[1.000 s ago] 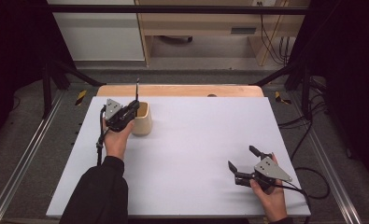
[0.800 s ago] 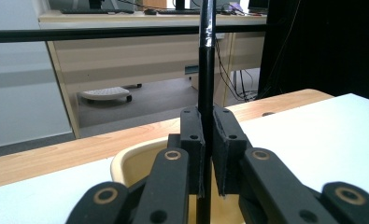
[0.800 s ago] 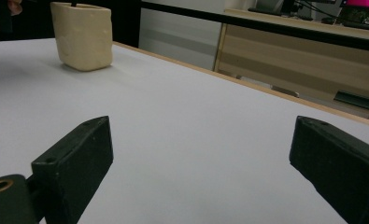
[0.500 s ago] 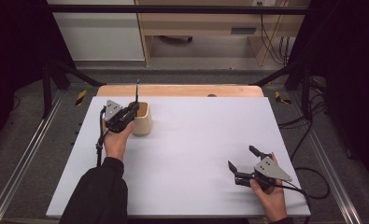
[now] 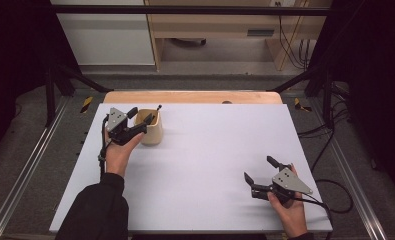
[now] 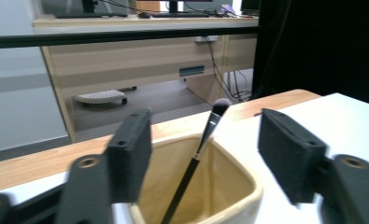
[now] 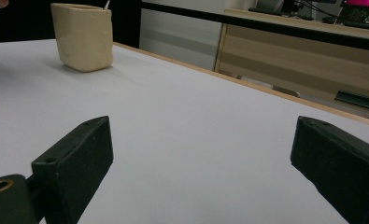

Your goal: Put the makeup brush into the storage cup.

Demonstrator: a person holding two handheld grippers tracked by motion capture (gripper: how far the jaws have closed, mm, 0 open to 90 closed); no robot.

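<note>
High view: the cream cup (image 5: 149,127) stands upright near the far left of the white table (image 5: 205,165), with the left tool (image 5: 140,119) right at its near rim.
Brush place: the makeup brush (image 6: 195,157) stands inside the cup, handle down in it, leaning against the cup's inner wall.
Left tool: its jaws have just been opening; they now stand apart on either side of the brush without touching it, so the brush is released.
Right tool: the right tool (image 5: 259,176) rests low at the near right of the table, jaws spread wide, nothing between them.
Done: dropping the brush into the cup looks complete.
Left: probably only drawing the left tool away from the cup.
Brush axis: long axis steep but tilted; bristle head up, above the rim, slanting toward the far right in the left gripper view.
</note>
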